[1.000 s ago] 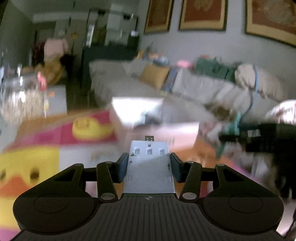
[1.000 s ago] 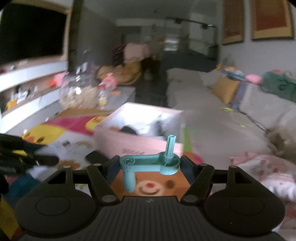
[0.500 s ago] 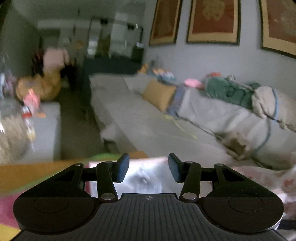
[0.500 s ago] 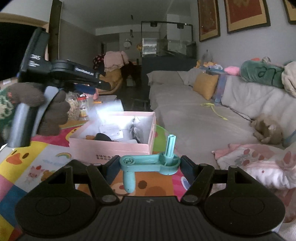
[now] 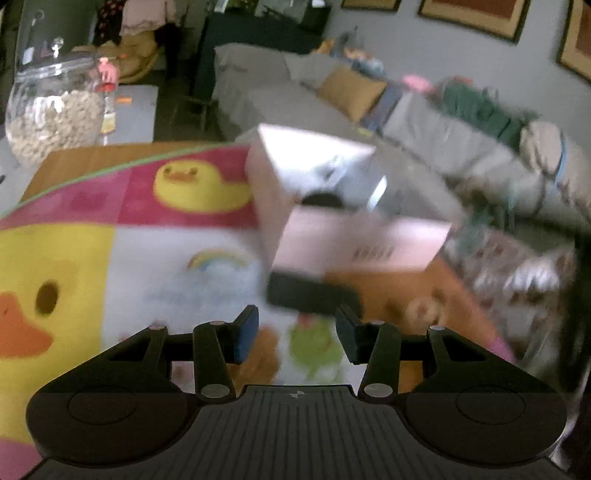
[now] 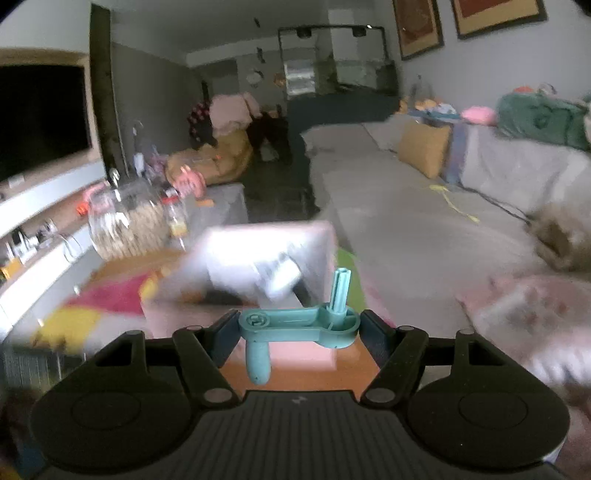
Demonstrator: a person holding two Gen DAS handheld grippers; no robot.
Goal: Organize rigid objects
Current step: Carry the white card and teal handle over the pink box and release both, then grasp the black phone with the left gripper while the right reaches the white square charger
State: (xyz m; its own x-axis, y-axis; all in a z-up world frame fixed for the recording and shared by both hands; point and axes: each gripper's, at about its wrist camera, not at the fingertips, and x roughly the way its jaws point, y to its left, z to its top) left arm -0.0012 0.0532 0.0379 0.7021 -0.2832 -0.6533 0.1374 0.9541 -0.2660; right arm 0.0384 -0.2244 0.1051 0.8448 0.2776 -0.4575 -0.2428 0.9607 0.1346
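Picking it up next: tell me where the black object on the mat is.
In the left wrist view, the black object lies on the play mat, against the pink box's near side, just ahead of the open left gripper.

A round clear glass jar (image 5: 55,110) filled with pale beige pieces stands beyond the colourful duck-print play mat (image 5: 92,240). A mustard-yellow cushion (image 6: 424,149) rests on the long grey sofa (image 6: 388,206), under framed pictures (image 6: 417,27).

Box (image 5: 351,206): on the mat (image 5: 110,266)
Slab (image 5: 306,295): before the box, on the mat
Jar (image 5: 55,107): beyond the mat, left
Sofa (image 5: 406,122): right of the box
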